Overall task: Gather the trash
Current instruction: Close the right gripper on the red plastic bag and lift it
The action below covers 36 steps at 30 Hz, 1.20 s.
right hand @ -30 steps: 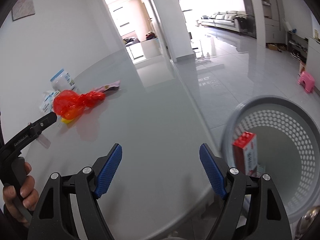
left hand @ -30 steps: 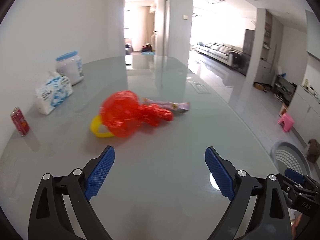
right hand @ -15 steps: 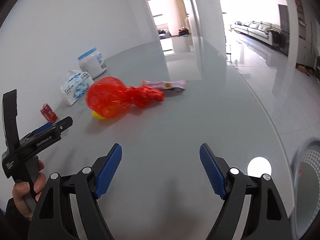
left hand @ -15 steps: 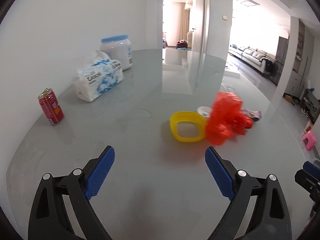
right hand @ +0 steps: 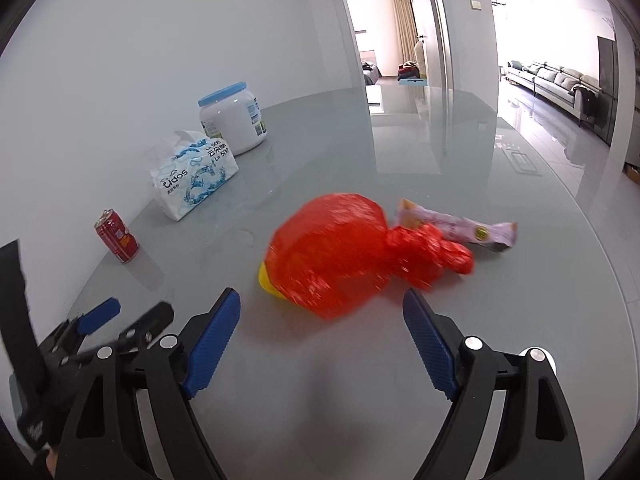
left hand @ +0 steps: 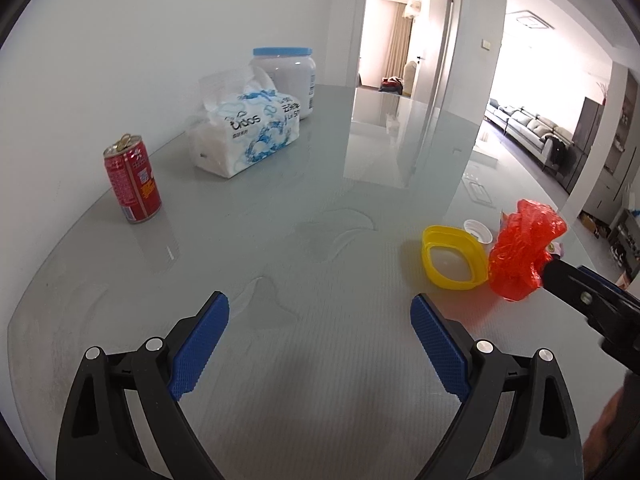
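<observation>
The right gripper [right hand: 322,314] hovers, jaws spread, facing the crumpled red plastic bag [right hand: 340,254] on the grey glass worktop [right hand: 520,300]; probably lining up a grab. The left gripper [left hand: 320,334], jaws also spread, holds nothing.

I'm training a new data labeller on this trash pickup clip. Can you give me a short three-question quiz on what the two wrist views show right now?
1. True or false: the right gripper is shut on the red plastic bag.
2. Which stands nearest the wall: A) red can, B) yellow lid, C) purple wrapper?
3. Fill in: the tissue pack sits in front of a white jar with a ____ lid.

Key
1. False: its jaws are open, short of the bag.
2. A.
3. Blue.
</observation>
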Motion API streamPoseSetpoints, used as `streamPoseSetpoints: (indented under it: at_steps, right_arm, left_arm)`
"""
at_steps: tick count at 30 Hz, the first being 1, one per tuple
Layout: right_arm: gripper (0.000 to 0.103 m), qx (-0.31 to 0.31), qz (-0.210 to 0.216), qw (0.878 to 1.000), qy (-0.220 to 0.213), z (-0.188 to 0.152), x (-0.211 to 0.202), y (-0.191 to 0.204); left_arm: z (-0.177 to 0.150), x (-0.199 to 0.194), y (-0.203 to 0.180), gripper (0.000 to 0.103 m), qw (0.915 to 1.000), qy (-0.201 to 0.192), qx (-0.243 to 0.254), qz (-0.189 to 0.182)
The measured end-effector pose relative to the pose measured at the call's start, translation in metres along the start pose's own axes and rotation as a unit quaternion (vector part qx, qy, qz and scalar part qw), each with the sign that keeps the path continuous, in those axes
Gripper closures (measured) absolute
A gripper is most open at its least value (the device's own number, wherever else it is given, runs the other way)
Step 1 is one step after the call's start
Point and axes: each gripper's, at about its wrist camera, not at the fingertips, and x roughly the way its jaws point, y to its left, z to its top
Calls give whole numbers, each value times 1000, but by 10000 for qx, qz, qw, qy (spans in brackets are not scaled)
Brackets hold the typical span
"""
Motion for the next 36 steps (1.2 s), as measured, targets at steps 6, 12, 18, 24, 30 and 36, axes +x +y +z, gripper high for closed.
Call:
streamPoseSetpoints:
  at_steps: [6,12,18,24,30,36]
  right_arm:
    - [24,150,-597,9981,105,13,35,12]
    - [65,305,-622,9973,254,8,43,2]
    - [80,431,-461,9978,215,-7,22,-16]
    - [80,340,-505,9979,229,-41,-15,-42]
    - [80,526,-602,9963,318,-74,-48,-84]
    - [73,705,-597,9952,326,-97,-71,-116]
  left_arm:
    - [2,-3,11,13,9997,-47,-224,-117]
    - [2,-5,10,13,9994,-20,-246,-260]
    - [1,-3,8,13,9991,28,-223,-361]
    - [-4,2,2,13,9980,197,-238,-558]
    - [-8,0,-19,13,9978,228,13,-622]
    - [-12,-4,-48,13,9965,242,254,-758]
